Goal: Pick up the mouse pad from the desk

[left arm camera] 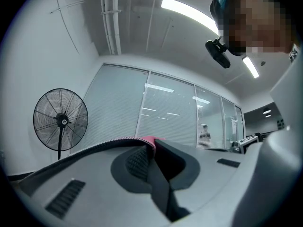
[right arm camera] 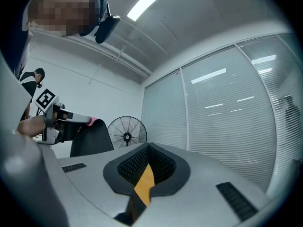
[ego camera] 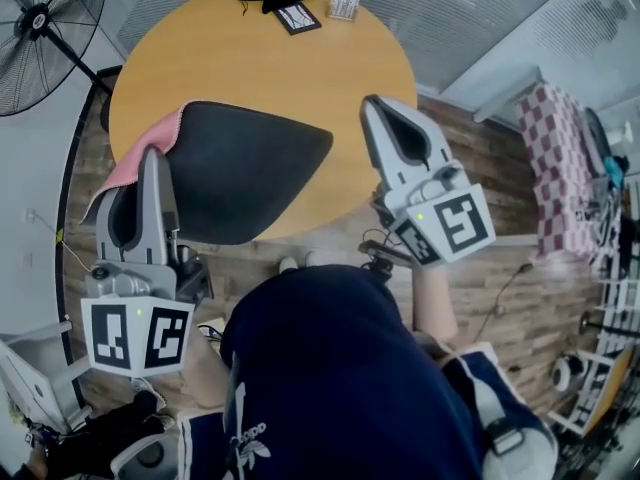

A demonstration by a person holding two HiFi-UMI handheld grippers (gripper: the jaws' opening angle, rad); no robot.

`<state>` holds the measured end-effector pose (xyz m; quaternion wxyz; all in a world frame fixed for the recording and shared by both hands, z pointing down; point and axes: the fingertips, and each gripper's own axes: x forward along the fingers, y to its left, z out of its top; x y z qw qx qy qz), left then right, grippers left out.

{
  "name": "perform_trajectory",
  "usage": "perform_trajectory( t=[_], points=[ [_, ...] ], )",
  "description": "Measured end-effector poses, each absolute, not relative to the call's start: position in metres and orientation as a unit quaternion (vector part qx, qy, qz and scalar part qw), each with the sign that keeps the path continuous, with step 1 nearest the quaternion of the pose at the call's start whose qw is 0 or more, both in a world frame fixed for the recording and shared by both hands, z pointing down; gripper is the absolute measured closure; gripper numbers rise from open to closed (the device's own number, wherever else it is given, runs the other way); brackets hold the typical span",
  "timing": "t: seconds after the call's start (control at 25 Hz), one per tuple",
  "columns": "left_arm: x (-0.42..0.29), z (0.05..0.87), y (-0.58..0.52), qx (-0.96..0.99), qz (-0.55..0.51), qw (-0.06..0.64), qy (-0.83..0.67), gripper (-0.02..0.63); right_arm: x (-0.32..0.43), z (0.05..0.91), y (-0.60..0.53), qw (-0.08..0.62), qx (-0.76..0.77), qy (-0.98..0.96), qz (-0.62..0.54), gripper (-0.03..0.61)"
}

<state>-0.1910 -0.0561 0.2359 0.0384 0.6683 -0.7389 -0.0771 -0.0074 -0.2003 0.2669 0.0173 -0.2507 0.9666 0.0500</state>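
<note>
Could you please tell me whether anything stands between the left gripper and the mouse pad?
Nothing does: the left gripper is shut on the mouse pad at its pink-backed edge, holding it above the table.

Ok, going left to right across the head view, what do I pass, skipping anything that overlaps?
Floor fan → mouse pad → right tool → checkered cloth.

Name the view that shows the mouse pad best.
Head view: nearly the whole mouse pad, black with a pink underside, hangs from the left gripper over the table. Left gripper view shows only its pinched edge; right gripper view, a small part.
</note>
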Motion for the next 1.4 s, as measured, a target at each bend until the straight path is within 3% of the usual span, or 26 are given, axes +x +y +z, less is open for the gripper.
perform_trajectory(
  t=[1.4],
  points=[
    [-0.1935, 0.2377, -0.0583, 0.659, -0.067, 0.036, -0.748, 0.595, -0.0012, 0.2684, -0.2029, 0.013, -0.248, 0.967, 0.065, 0.577]
  ],
)
